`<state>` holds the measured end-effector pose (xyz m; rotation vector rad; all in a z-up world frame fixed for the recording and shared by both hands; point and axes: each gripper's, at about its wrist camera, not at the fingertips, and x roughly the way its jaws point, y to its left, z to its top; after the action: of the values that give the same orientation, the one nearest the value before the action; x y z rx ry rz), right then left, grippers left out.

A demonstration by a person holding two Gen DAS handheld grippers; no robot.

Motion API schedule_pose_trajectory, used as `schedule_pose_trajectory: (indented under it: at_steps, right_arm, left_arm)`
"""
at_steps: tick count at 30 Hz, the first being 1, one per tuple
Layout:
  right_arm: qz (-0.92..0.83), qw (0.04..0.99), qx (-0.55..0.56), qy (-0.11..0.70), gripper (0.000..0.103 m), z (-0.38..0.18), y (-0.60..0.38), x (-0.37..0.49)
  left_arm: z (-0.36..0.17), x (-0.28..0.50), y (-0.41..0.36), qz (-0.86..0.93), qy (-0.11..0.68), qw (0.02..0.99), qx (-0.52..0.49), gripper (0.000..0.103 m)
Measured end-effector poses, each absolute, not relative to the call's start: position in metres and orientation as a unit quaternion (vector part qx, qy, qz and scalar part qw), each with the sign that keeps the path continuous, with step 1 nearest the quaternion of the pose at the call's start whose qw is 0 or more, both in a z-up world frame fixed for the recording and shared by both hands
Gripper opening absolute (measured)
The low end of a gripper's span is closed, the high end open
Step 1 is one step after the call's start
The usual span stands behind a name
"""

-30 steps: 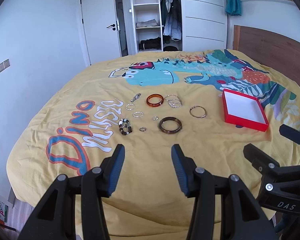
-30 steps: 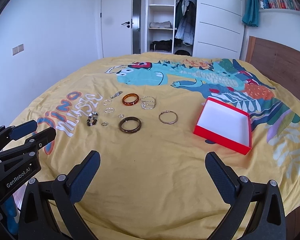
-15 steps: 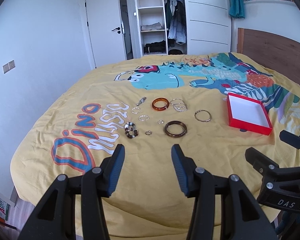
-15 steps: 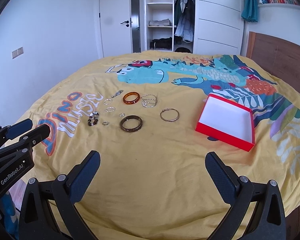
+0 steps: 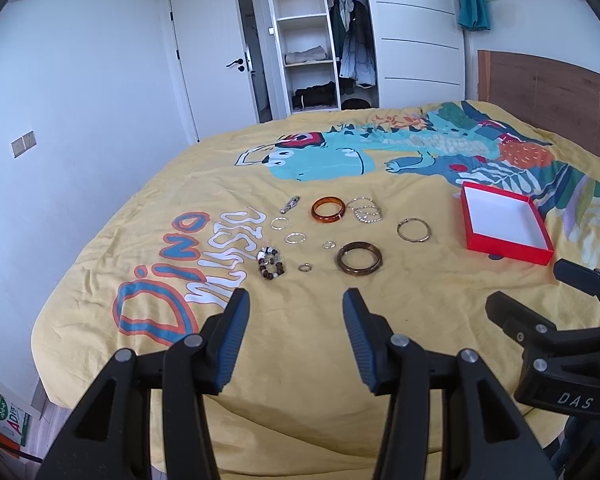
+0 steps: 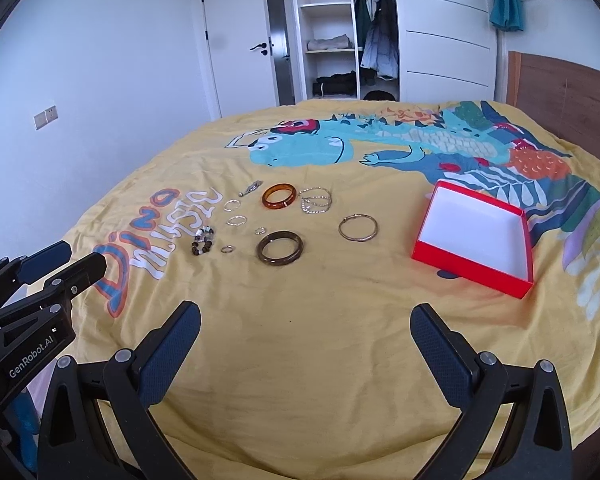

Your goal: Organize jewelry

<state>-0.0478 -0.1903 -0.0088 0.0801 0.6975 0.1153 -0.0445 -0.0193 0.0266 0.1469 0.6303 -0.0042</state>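
Note:
Jewelry lies on a yellow bedspread: a dark brown bangle (image 5: 359,258) (image 6: 280,247), an amber bangle (image 5: 328,209) (image 6: 279,196), a thin gold hoop (image 5: 413,229) (image 6: 358,227), pearl bracelets (image 5: 365,209) (image 6: 315,200), a beaded bracelet (image 5: 270,263) (image 6: 203,241) and several small rings. An empty red box (image 5: 502,226) (image 6: 476,236) sits to the right. My left gripper (image 5: 295,304) and right gripper (image 6: 305,320) are both open and empty, hovering near the bed's front edge, well short of the jewelry.
The bedspread (image 6: 308,344) has a dinosaur print. A wooden headboard (image 5: 548,96) is at the right. An open wardrobe (image 6: 340,32) and a door stand behind the bed. The white wall is at the left. A carton (image 5: 12,424) lies on the floor.
Both cameras have tilted up and drawn slightly nearer the bed; the jewelry and box sit lower in view. Both grippers stay open. Nothing on the bed has moved.

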Motion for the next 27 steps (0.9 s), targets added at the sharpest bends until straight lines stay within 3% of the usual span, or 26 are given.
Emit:
schedule_pose_trajectory:
  at_steps: [17,18,19,20,27]
  right_arm:
    - [0.066,0.938,0.063,0.336,0.102,-0.012,-0.202,-0.048]
    - [0.067,0.937,0.064,0.338,0.102,-0.014,-0.201,-0.046]
    - [0.069,0.935,0.064,0.341,0.102,-0.016,-0.200,-0.045]
    - [0.070,0.934,0.061,0.346,0.102,-0.019,-0.199,-0.043]
    - [0.082,0.919,0.065,0.381,0.091,-0.051,-0.194,-0.022]
  left_arm:
    - [0.013,-0.037,-0.017,-0.019,0.344,0.937,0.057,0.047]
    - [0.009,-0.036,-0.014,-0.019,0.347,0.936,0.054,0.049]
    - [0.003,-0.034,-0.011,-0.017,0.353,0.934,0.049,0.061]
    - [-0.001,-0.031,-0.008,-0.015,0.358,0.933,0.045,0.063]
    - [-0.043,-0.010,0.004,-0.015,0.405,0.913,0.039,0.063]
